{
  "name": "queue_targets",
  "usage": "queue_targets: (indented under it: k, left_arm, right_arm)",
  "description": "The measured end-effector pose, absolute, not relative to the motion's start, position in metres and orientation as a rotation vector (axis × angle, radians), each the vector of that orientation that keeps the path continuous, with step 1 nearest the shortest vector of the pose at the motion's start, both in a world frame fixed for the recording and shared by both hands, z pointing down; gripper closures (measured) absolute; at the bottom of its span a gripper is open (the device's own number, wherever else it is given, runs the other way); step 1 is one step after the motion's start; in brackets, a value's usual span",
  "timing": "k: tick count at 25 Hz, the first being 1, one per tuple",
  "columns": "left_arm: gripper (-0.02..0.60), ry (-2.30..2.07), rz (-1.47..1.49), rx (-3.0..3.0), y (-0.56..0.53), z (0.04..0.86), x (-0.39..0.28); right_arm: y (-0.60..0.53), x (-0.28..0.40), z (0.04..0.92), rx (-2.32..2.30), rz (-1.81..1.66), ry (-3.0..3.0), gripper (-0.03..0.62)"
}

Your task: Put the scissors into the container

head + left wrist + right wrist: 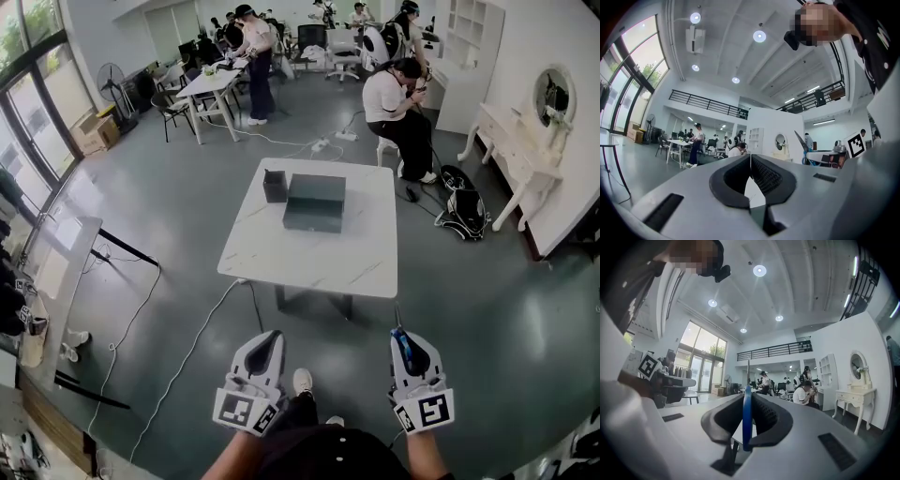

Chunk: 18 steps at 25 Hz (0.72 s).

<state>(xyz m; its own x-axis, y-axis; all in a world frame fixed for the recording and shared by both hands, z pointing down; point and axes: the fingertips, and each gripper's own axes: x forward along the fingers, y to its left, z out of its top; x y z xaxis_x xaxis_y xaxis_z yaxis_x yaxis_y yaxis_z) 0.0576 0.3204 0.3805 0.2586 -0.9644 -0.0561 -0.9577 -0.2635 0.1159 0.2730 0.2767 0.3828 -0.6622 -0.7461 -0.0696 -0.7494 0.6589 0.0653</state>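
Carrying scissors [747,413] clamped in right gripper [411,339]; left gripper [265,339] closed, empty; next: approach table [281,258], reach container [275,186] near its far-left corner.

Grey glossy floor [169,216]. White marble tabletop [281,253] at centre. Tall windows [23,47] on the left wall (a fan [110,80] stands near). White dresser [511,155] with round mirror [555,94] on the right. Round ceiling lights [759,270]; railed mezzanine [773,350] beyond.
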Motion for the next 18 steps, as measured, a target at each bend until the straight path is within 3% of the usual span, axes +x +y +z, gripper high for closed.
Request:
queue_targets:
  k: [18]
  left_arm:
    - [0.554, -1.822, -0.186, 2.467, 0.199, 0.386, -0.01]
  right_arm:
    - [0.154, 0.197, 0.383, -1.308, 0.15, 2.836, 0.539]
